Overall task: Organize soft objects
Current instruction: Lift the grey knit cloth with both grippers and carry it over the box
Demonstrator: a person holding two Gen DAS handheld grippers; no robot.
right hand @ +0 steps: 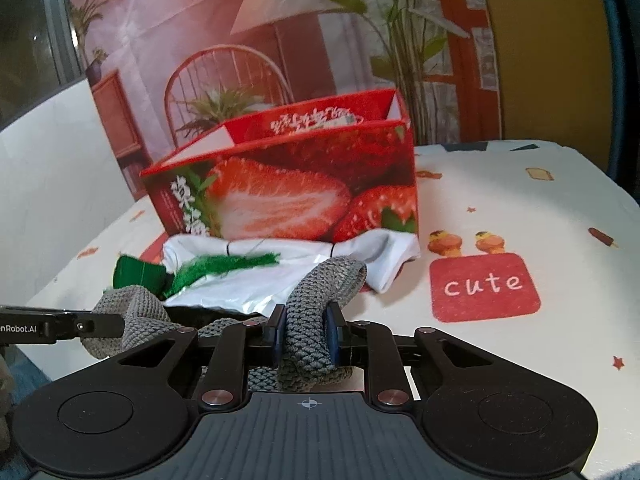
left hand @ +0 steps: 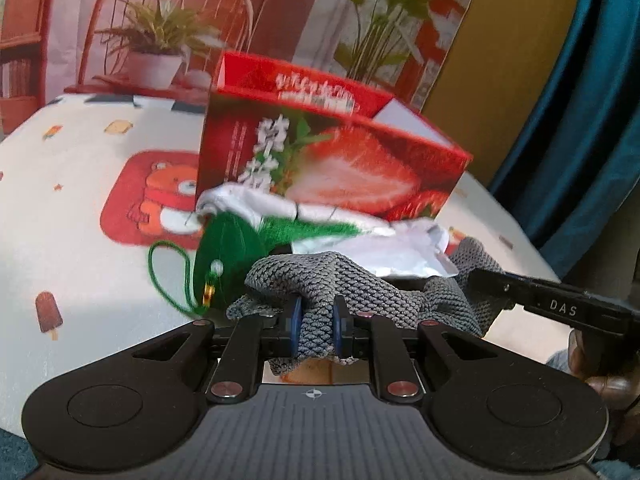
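Note:
A grey knitted cloth (left hand: 352,280) lies near the table's front edge, and both grippers hold it. My left gripper (left hand: 316,320) is shut on one fold of it. My right gripper (right hand: 306,330) is shut on another fold (right hand: 316,300). Each gripper shows from the side in the other's view, the right one (left hand: 556,304) at right, the left one (right hand: 64,326) at left. Behind the cloth lie a white garment (left hand: 360,240) (right hand: 280,256) and a green fuzzy item with a cord (left hand: 228,248) (right hand: 140,274). An open red strawberry box (left hand: 332,152) (right hand: 288,184) stands behind them.
The table has a white cloth printed with cartoon patches, a bear patch (left hand: 156,196) and a red "cute" patch (right hand: 484,286). A printed backdrop with chair and plants (left hand: 168,40) stands behind the table. A teal curtain (left hand: 580,100) hangs at right.

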